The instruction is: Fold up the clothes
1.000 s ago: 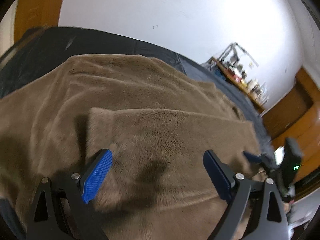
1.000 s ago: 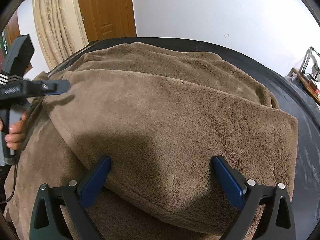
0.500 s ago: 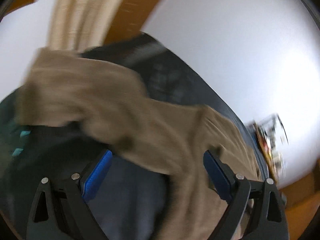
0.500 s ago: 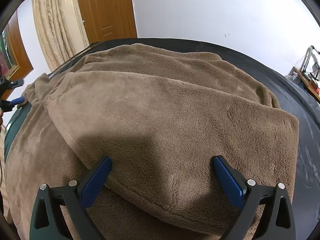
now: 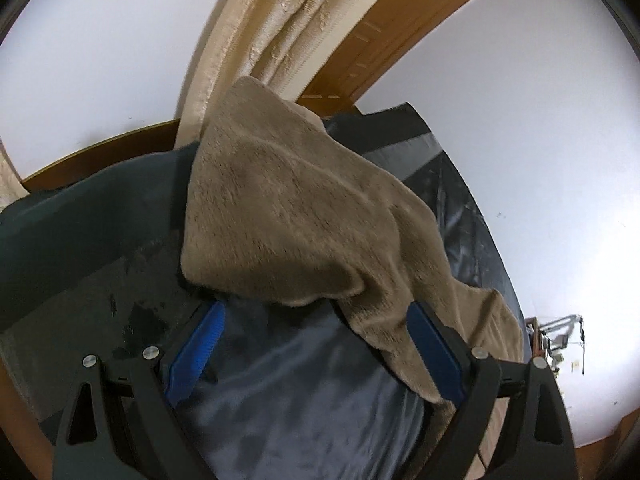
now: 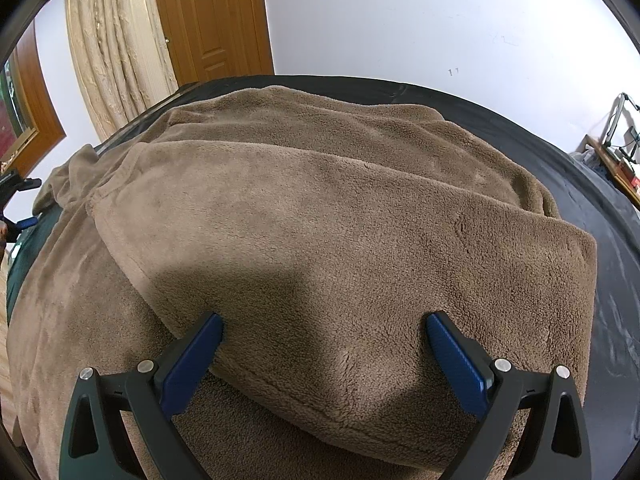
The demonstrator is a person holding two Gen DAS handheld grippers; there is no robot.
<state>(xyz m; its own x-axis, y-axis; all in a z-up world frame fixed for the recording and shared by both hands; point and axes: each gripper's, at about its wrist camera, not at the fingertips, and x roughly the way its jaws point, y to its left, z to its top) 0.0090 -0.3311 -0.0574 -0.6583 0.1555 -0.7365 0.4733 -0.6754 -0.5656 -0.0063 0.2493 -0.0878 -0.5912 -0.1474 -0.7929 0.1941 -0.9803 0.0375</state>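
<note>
A brown fleece garment lies spread over a dark-covered bed, with one layer folded over the rest. My right gripper hovers open just above the folded layer's near edge, nothing between its fingers. In the left wrist view a loose corner of the same garment hangs over the bed's left end. My left gripper is open just below that corner; the cloth's edge drapes over the right fingertip. The left gripper also shows small at the far left edge of the right wrist view.
A beige curtain and a wooden door stand behind the bed's far left. White wall runs behind. A cluttered shelf sits at the far right. Dark bed cover lies bare around the garment's corner.
The left gripper has swung away from above the garment's middle to the bed's left end, now facing the hanging corner. The right gripper has stayed still and open.
</note>
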